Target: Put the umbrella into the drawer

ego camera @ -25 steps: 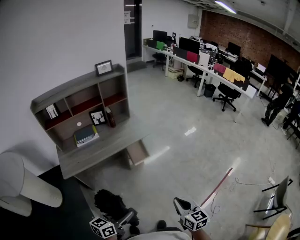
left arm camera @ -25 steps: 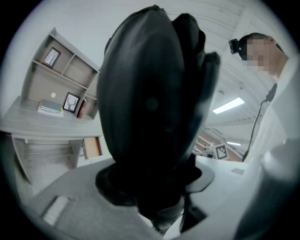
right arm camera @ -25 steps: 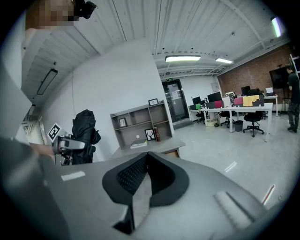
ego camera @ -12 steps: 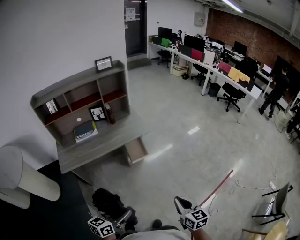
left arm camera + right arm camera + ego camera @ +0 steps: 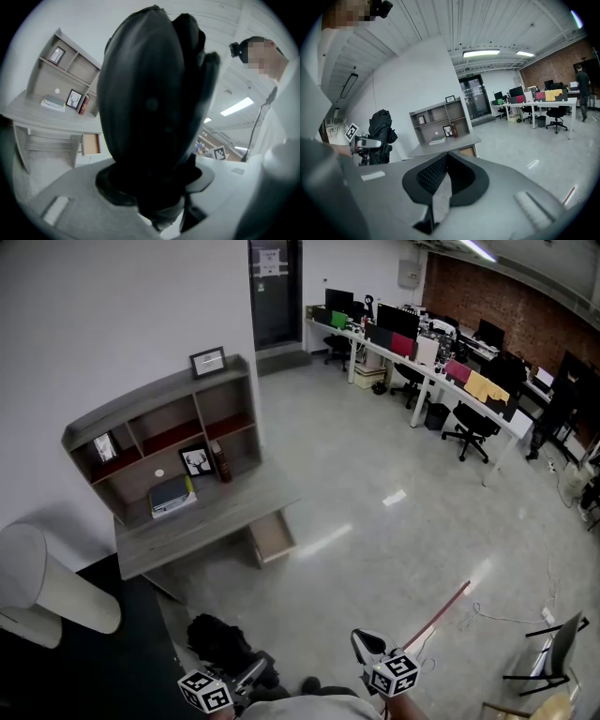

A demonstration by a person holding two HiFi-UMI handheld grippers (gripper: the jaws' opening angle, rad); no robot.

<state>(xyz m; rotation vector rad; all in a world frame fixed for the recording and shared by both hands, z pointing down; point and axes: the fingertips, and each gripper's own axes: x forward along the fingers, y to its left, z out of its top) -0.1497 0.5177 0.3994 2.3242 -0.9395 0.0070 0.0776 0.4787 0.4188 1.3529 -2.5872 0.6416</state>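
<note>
Gripping the folded black umbrella (image 5: 145,93) at lower left, the left gripper (image 5: 154,180) seems to ready it for the open drawer (image 5: 272,542) mid-frame. The right gripper (image 5: 446,173) has its fingers closed on nothing.

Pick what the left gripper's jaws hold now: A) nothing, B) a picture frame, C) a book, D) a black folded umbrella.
D: in the left gripper view the black umbrella fills the space between the jaws of the left gripper, which are closed on its lower end.
</note>
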